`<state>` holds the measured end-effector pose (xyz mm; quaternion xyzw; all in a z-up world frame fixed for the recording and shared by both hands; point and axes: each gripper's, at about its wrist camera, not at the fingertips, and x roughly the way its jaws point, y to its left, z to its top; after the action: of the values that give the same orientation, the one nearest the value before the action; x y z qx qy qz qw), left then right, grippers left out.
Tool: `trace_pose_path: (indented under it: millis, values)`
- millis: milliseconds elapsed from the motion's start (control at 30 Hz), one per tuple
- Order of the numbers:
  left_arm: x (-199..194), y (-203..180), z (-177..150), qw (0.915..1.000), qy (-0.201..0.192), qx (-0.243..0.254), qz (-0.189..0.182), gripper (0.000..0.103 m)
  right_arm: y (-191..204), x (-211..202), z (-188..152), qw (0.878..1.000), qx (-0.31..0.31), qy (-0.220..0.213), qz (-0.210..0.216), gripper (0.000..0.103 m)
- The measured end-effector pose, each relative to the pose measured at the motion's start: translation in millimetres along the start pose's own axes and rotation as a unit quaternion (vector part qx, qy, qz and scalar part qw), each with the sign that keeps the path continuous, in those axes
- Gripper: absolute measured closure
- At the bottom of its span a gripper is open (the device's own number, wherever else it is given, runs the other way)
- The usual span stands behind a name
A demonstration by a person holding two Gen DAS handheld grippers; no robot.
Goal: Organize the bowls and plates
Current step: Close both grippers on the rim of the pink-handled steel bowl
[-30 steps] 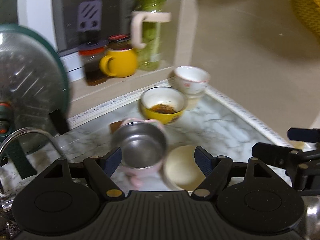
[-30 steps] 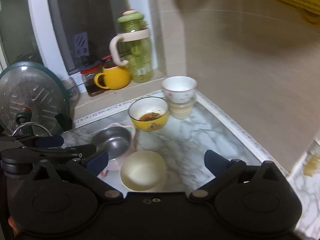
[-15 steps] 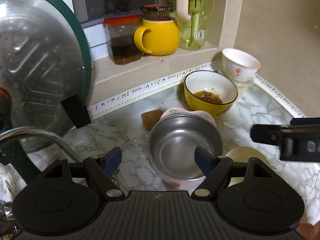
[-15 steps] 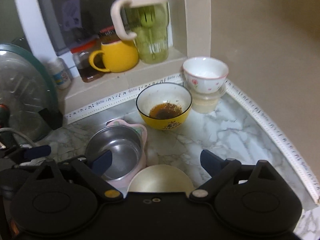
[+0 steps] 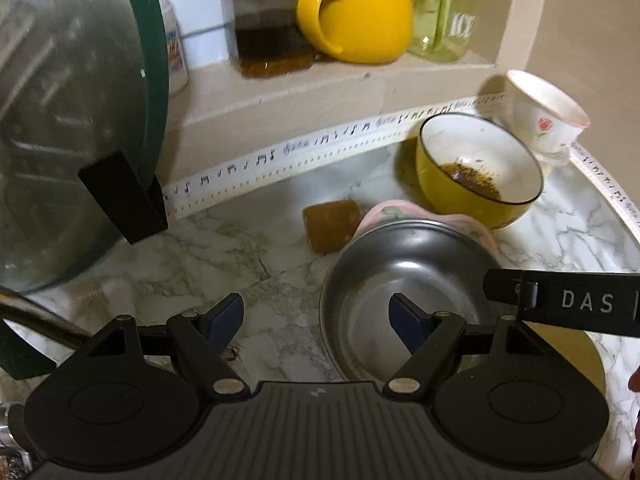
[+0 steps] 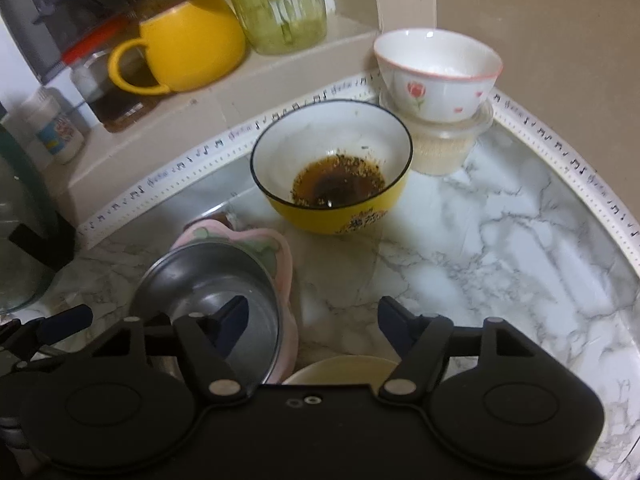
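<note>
The steel bowl (image 5: 404, 300) sits nested in a pink flower-shaped dish (image 6: 276, 272) on the marble counter (image 6: 500, 248), near centre. Compared with a second ago, we see both grippers much closer and lower over it, and the dishes fill far more of each view. The left gripper (image 5: 316, 320) is spread wide, gripping nothing; its right finger hangs over the bowl's hollow and its left finger over bare counter, so the bowl's left rim lies between them. The right gripper (image 6: 312, 320) is closing, and was wider a second ago; its left finger hangs over the steel bowl, its right finger over the counter, and we see no contact. We judge that a pickup of the nested pair or the cream plate (image 6: 344, 368) at the near edge is about to begin.

Farther back stands a yellow bowl (image 6: 332, 184) holding dark residue, just behind the pink dish. At far right a rose-patterned cup (image 6: 438, 72) rests on a clear plastic tub (image 6: 440, 148). A brown block (image 5: 332, 224) lies left of the pink dish. On the ledge stand a yellow mug (image 5: 360, 16), a jar (image 5: 268, 32) and a green bottle (image 6: 280, 8). A glass lid (image 5: 72, 120) leans at far left, crowding that side.
</note>
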<state>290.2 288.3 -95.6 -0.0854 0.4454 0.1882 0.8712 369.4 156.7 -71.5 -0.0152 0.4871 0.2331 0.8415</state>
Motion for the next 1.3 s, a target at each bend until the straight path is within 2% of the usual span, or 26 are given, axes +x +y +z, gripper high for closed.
trace_pose_path:
  millis: [133,267,300,367,533,600,733,867,1067,1300]
  values:
    - [10.2,0.4,-2.0,1.0000,0.006,-0.001,-0.005,0.024,0.7,11.4,-0.4,1.000,0.001,0.010,0.002,0.044]
    - [13.7,4.8,-2.0,0.9995,0.015,-0.020,-0.021,0.048,1.3,17.0,-2.5,1.000,0.000,0.016,0.007,0.059]
    - [14.2,6.6,-1.5,0.9992,0.016,-0.026,-0.024,0.050,1.8,18.3,-3.6,1.000,-0.001,0.018,0.009,0.060]
    - [13.6,6.8,-0.8,0.9993,0.014,-0.028,-0.021,0.064,4.2,20.1,-6.4,1.000,-0.008,0.019,0.010,0.067]
    - [12.2,11.0,-1.4,0.9987,0.017,-0.042,-0.023,0.084,12.5,21.8,-11.0,0.999,-0.032,0.016,0.005,0.076]
    - [12.1,11.7,-1.6,0.9987,0.018,-0.042,-0.022,0.087,14.6,21.3,-10.8,0.999,-0.041,0.009,-0.004,0.081]
    - [8.9,8.5,-2.3,0.9991,0.012,-0.031,-0.026,0.097,15.7,19.7,-9.5,0.999,-0.040,0.009,0.007,0.094]
    - [2.9,4.0,-1.0,0.9997,-0.001,-0.019,-0.019,0.099,21.0,15.6,-9.0,0.999,-0.045,0.001,-0.003,0.096]
    - [0.4,8.0,-3.2,0.9994,0.002,-0.024,-0.025,0.100,21.3,13.1,-9.9,0.999,-0.042,-0.002,-0.005,0.097]
    - [-14.5,14.5,-1.7,0.9993,-0.015,-0.028,-0.019,0.100,29.7,0.3,-8.1,0.999,-0.044,-0.021,0.001,0.097]
